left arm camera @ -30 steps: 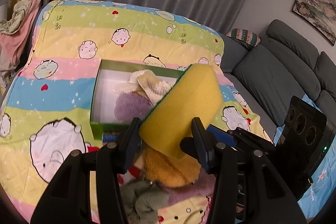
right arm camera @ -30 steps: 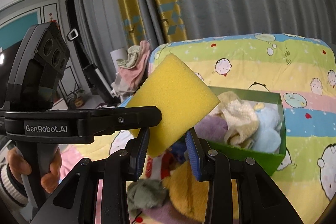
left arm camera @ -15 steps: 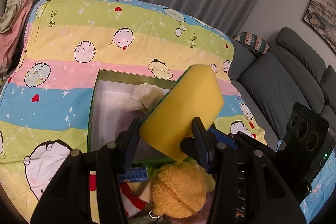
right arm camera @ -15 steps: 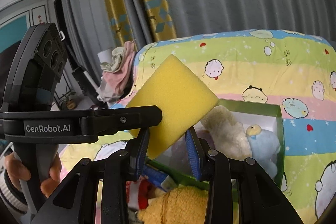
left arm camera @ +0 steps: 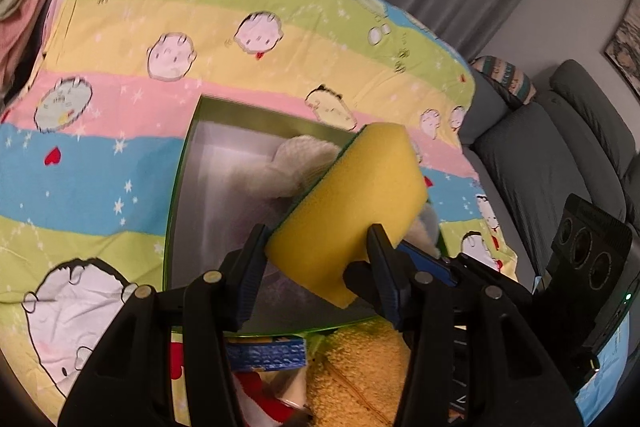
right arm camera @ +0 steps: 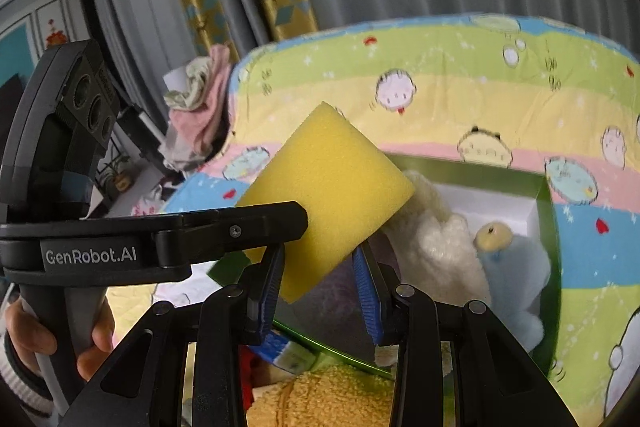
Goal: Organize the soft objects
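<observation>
A yellow sponge with a green back [left arm camera: 352, 203] [right arm camera: 324, 195] is held by both grippers at once. My left gripper [left arm camera: 316, 267] is shut on its lower end, and my right gripper [right arm camera: 320, 279] is shut on it from the other side. The sponge hangs over the near part of a green box with a white inside [left arm camera: 188, 163] [right arm camera: 546, 211]. In the box lie a cream knitted cloth [left arm camera: 292, 163] [right arm camera: 440, 247], a light blue plush [right arm camera: 516, 275] and a purple soft thing, mostly hidden.
The box sits on a striped cartoon blanket [left arm camera: 120, 107]. A yellow plush [left arm camera: 360, 375] [right arm camera: 320, 399], a blue packet [left arm camera: 268, 353] and a red item lie just in front of the box. A grey sofa [left arm camera: 560, 147] stands to the right.
Both grippers have moved forward with the sponge, from above the loose pile in front to over the box. The box now looks closer and larger.
</observation>
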Tool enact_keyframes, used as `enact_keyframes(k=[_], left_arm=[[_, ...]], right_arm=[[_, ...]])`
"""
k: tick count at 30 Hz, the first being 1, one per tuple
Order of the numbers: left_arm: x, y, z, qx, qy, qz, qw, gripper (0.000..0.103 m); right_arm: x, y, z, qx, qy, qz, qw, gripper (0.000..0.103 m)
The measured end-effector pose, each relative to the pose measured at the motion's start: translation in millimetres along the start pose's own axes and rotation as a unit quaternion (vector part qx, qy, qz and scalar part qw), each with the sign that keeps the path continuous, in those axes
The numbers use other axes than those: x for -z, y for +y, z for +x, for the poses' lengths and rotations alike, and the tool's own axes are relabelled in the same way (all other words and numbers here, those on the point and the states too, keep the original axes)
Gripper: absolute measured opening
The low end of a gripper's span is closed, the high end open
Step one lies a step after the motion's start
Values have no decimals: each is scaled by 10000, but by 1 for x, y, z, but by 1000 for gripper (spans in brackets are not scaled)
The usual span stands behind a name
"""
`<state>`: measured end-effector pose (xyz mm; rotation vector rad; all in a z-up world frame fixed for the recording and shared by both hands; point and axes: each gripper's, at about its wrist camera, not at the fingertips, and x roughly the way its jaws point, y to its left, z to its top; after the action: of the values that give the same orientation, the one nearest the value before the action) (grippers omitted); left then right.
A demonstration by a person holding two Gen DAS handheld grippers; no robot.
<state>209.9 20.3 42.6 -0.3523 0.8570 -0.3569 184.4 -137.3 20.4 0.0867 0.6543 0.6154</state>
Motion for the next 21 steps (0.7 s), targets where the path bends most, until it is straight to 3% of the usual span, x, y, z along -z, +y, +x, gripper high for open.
enact_keyframes(k=[3, 7, 10, 16, 18, 19, 21], left_arm=[[1, 7, 9, -168, 92, -109, 9998, 52], [4, 14, 16, -477, 223, -176, 9985, 84], [6, 21, 13, -662, 225, -200, 9974, 85], [15, 21, -9, -749, 153, -126, 9970, 90], [19, 19, -17, -637, 175, -110, 9978, 95], [21, 15, -20, -611, 175, -107, 9979, 103], [25, 10, -27, -603, 126, -81, 9981, 102]], right_arm=[[4, -5, 11, 100, 215, 139, 9996, 38], [7, -7, 17, 452, 399, 137, 9981, 39], [10, -10, 11, 572, 377, 185, 9975, 60], [13, -5, -18, 859, 172, 169, 9960, 62], [13, -2, -28, 984, 94, 164, 9950, 70], [15, 0, -35, 1052, 44, 175, 9943, 77], [18, 4, -47, 1135, -33, 218, 9933, 80]])
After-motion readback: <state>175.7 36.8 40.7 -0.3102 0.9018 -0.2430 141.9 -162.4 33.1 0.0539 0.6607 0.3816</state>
